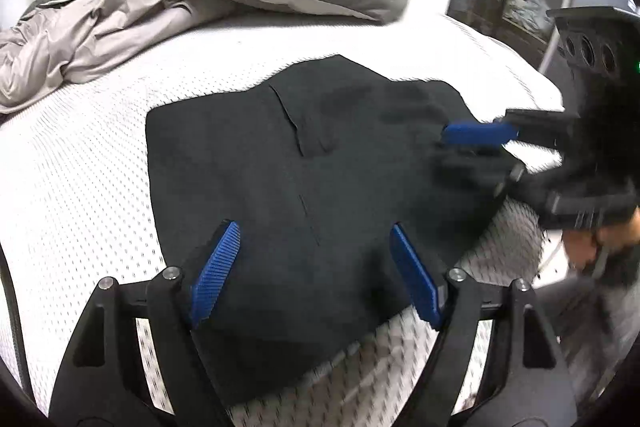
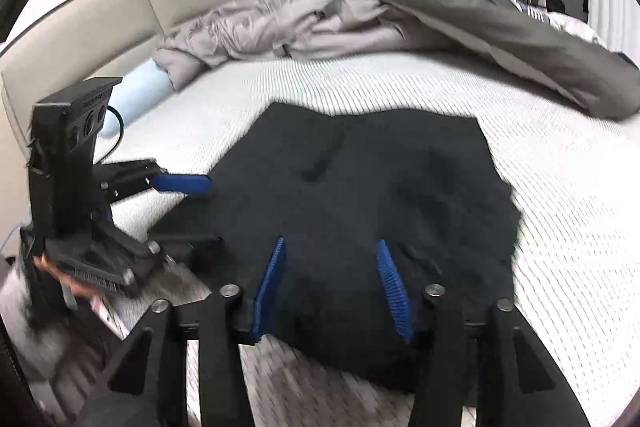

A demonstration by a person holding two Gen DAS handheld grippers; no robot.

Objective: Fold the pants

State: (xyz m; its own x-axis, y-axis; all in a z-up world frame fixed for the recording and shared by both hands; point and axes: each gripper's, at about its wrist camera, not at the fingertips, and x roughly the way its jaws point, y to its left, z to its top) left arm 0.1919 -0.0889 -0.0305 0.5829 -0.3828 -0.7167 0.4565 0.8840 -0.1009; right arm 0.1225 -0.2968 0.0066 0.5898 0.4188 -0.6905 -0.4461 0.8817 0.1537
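Pants [image 1: 304, 163] flat on bed [image 1: 80, 187]; both grippers' jaws apart.

No readable text, label or number shows anywhere.

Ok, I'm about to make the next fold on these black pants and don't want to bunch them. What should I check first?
1. Left gripper open: ok.
2. Right gripper open: ok.
3. Neither gripper holds cloth: ok, no fabric seen pinched.
4. Black pants lying flat on the white mattress: mostly ok, small creases.
5. Grey duvet apart from the pants: ok.
6. Layers underneath even: cannot tell.
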